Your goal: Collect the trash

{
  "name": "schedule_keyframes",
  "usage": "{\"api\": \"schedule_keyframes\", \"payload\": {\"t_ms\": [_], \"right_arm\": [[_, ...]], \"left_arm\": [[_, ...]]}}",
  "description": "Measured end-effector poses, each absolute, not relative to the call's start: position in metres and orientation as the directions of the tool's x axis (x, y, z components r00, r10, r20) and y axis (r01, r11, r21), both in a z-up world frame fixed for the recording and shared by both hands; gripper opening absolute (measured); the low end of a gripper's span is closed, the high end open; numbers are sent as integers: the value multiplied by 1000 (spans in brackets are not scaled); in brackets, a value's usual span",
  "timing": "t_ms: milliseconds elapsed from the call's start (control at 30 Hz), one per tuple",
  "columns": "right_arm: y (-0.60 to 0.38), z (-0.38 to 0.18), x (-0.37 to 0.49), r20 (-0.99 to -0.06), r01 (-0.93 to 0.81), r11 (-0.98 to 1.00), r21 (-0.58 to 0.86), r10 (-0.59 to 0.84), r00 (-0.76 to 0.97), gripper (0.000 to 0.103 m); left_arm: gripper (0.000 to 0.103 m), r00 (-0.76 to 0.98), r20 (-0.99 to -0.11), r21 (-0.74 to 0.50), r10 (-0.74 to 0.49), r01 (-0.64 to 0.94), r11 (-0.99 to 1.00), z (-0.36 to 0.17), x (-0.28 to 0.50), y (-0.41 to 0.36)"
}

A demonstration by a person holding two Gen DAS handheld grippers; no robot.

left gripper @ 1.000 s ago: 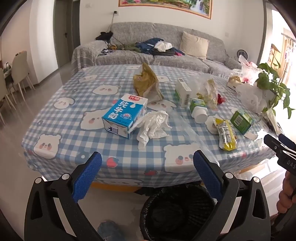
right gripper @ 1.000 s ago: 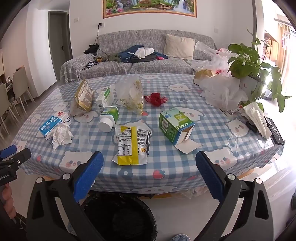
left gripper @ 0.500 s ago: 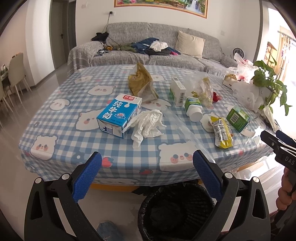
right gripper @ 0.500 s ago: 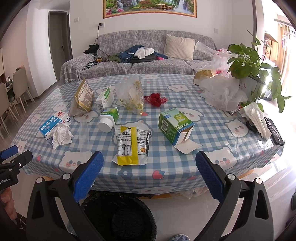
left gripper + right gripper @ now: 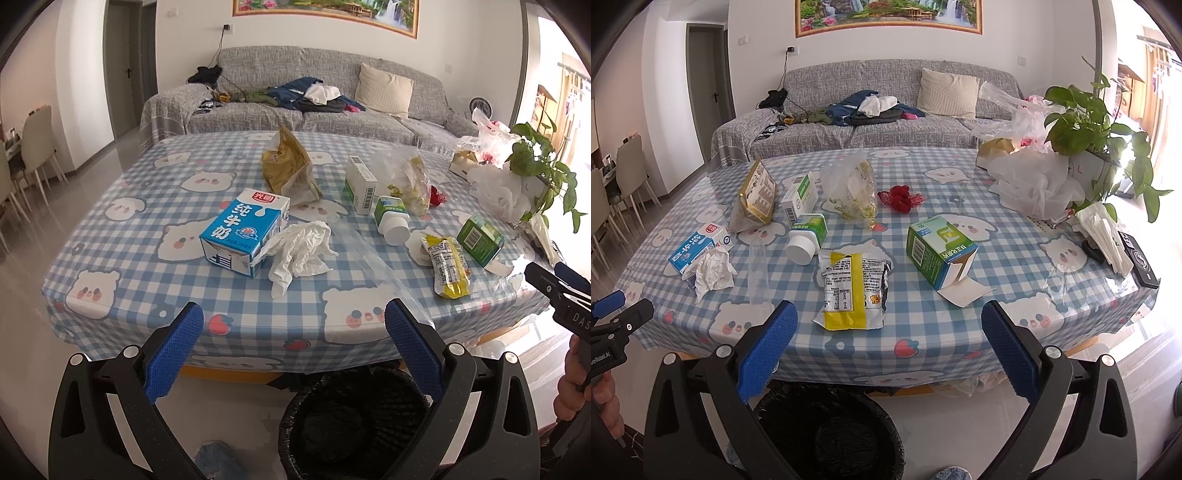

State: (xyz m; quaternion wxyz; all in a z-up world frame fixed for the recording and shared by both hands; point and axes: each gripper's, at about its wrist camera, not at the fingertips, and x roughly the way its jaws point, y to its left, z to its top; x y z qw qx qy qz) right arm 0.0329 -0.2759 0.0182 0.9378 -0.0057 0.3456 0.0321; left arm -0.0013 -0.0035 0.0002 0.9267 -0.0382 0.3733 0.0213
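Both grippers, left gripper (image 5: pixel 293 326) and right gripper (image 5: pixel 889 330), hover empty with jaws wide before the bench (image 5: pixel 923 354); next, likely grasp the snack wrapper (image 5: pixel 851 286) near the edge, above the bin (image 5: pixel 827 432).

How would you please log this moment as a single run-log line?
phase: approach | left gripper: open, empty | right gripper: open, empty | trash: on table | bin: below table edge

Black tool (image 5: pixel 293 334), blue textured pads (image 5: pixel 173 352)
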Motion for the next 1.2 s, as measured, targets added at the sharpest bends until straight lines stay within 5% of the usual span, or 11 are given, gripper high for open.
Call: {"api": "schedule_keyframes", "payload": {"t_ms": [1200], "right_arm": [[-277,16,34,-650,-64,998,14,57,758,95]], "left_arm": [[96,718,-695,-34,29,-73,997,2,-1,1]]}}
